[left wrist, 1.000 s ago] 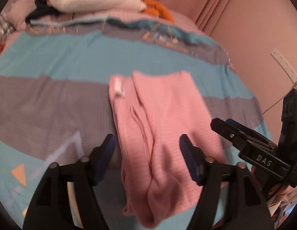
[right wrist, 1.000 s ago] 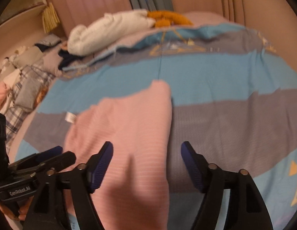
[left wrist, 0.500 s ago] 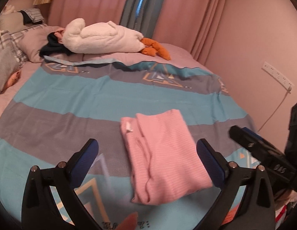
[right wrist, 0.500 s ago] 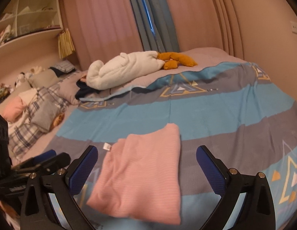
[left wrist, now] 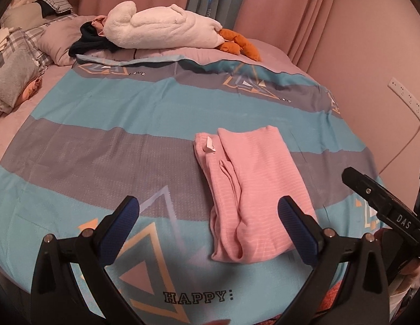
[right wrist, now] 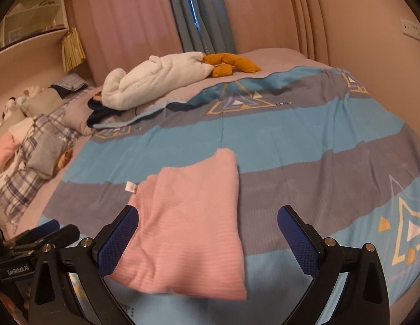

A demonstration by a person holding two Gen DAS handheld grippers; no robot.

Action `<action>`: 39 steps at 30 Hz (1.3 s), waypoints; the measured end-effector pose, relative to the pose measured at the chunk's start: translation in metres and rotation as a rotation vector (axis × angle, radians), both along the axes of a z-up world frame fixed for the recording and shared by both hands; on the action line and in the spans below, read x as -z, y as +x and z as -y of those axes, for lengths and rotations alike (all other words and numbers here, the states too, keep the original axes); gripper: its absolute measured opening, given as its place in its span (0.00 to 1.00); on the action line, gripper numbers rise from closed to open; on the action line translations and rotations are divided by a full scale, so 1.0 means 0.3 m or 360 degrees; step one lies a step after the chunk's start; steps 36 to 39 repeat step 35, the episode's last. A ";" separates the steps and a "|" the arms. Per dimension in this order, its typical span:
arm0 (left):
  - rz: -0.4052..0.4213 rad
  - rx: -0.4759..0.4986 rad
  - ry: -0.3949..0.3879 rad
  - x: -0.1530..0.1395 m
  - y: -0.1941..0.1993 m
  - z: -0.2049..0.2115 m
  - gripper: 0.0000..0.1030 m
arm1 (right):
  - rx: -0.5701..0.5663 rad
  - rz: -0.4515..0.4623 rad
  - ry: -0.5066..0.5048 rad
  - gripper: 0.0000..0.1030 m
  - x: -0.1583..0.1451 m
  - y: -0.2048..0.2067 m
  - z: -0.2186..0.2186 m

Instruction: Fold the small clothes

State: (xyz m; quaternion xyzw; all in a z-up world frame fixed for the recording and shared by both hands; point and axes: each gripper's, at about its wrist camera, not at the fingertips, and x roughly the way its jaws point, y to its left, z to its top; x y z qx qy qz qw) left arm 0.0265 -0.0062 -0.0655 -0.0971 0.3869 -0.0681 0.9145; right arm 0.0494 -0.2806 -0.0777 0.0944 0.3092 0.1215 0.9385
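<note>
**Pink top lies folded on the bed**

Pink top (left wrist: pixel 248 197) rests flat and folded on the striped blue and grey bedspread (left wrist: pixel 123 124), near its front edge, with a small white tag (left wrist: pixel 210 146) showing at one corner. The left gripper (left wrist: pixel 207 227) has just been opening, and its jaws are spread wide with nothing in them. The right gripper (right wrist: pixel 207 233) has opened too and holds nothing. A white plush toy (left wrist: pixel 161 28) lies far back by the curtains (right wrist: pixel 134 16).

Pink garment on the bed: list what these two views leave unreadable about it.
- Pink garment: garment type hidden by its own folds, both views.
- White label: print too small, left wrist view.
- Garment's near left corner, right wrist view: covered by the right gripper finger.
</note>
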 end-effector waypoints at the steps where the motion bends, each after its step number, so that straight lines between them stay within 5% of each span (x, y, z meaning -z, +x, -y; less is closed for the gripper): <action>1: 0.0000 0.0007 0.0000 0.002 -0.002 0.001 1.00 | -0.0004 -0.0003 -0.0005 0.99 0.001 0.000 -0.002; 39: 0.0017 0.0013 0.0023 -0.009 -0.019 0.009 1.00 | 0.0019 -0.0035 -0.0067 0.99 0.012 0.002 -0.028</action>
